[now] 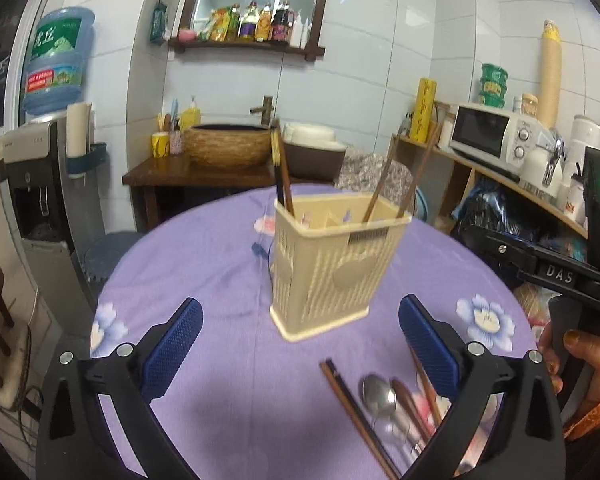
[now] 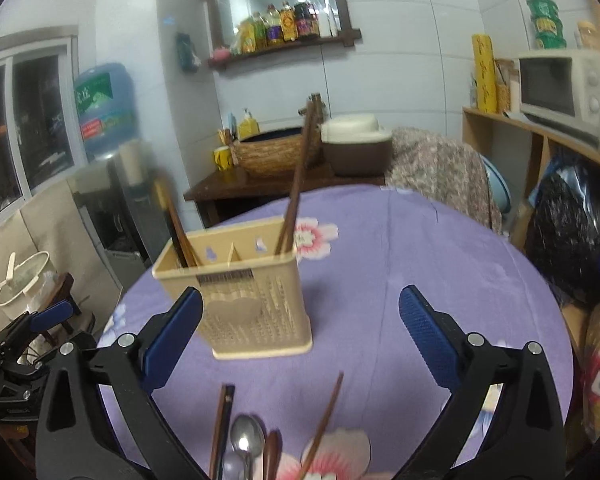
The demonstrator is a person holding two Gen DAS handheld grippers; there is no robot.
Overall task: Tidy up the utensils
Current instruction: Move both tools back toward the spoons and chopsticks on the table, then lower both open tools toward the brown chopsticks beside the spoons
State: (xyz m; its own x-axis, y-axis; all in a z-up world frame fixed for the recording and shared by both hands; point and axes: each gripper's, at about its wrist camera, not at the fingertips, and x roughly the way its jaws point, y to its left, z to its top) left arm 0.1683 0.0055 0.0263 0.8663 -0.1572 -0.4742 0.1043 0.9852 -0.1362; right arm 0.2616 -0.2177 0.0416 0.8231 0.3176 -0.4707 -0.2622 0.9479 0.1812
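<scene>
Looking over both wrist views, we noted these lines.

Table: a round table in a lilac flowered cloth (image 1: 228, 264) filled the middle of each frame.

Holder: a beige slotted holder (image 1: 332, 276) stood upright at the centre of the left view; in the right view we found it left of centre (image 2: 256, 304), partly behind the left blue pad.

Chopsticks in holder: dark sticks (image 1: 282, 176) rose from its left compartment, and brown ones (image 1: 384, 184) leaned out of the right end.

Loose utensils: a metal spoon (image 1: 380, 396), a brown-handled spoon (image 2: 271, 454) and more chopsticks (image 1: 352, 408) lay flat on the cloth at the lower edge of both frames, apart from the holder.

Left claw: we saw it (image 1: 300, 346) spread wide and holding nothing, blue pads on either side of the holder's base without touching.

Right claw: also wide and empty (image 2: 300, 338), above the loose utensils.

Hand: a hand (image 1: 580, 360) gripped the right tool's handle at the right edge of the left view.

Background: a microwave (image 1: 496, 136) sat upper right, and a water bottle (image 1: 58, 60) upper left.
</scene>
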